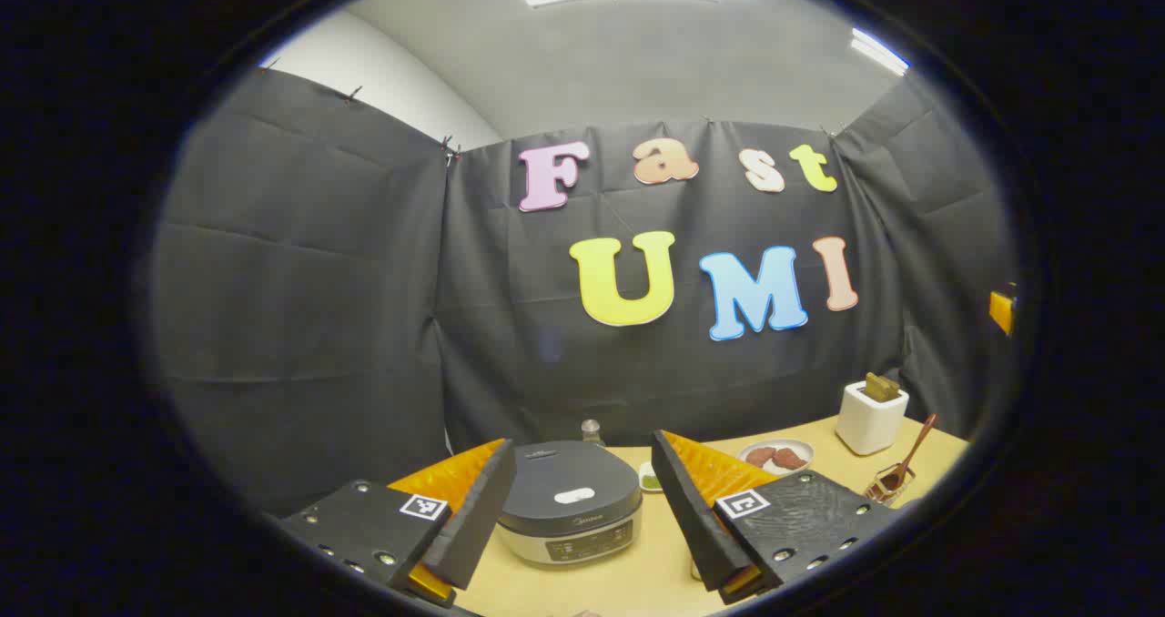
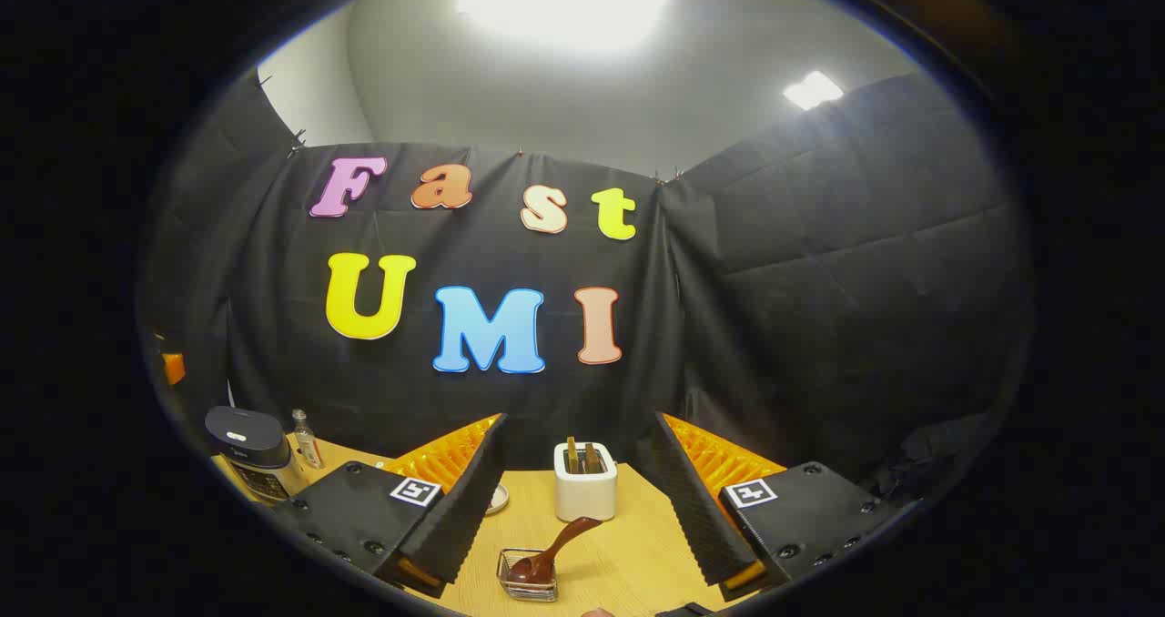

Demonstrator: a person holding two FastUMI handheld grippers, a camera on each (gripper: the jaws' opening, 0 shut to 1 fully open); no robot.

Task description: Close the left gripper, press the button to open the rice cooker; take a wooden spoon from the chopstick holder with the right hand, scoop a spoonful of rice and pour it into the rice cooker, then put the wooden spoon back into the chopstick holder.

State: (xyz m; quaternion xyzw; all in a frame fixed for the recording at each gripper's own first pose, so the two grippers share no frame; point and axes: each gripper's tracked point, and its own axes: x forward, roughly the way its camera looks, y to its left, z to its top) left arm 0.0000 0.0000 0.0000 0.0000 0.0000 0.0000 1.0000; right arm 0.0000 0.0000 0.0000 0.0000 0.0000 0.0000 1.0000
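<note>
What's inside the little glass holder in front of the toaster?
A wooden spoon leans in the glass holder, bowl end down, handle slanting up toward the toaster. Whatever lies beneath the bowl is hidden.

rice cooker [image 1: 569, 505] panel text too small | small dish [image 1: 649, 480] partly hidden behind finger

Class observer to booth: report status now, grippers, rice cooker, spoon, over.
Left gripper open, right gripper open. Rice cooker lid shut. Wooden spoon in holder. Toaster behind.
</note>
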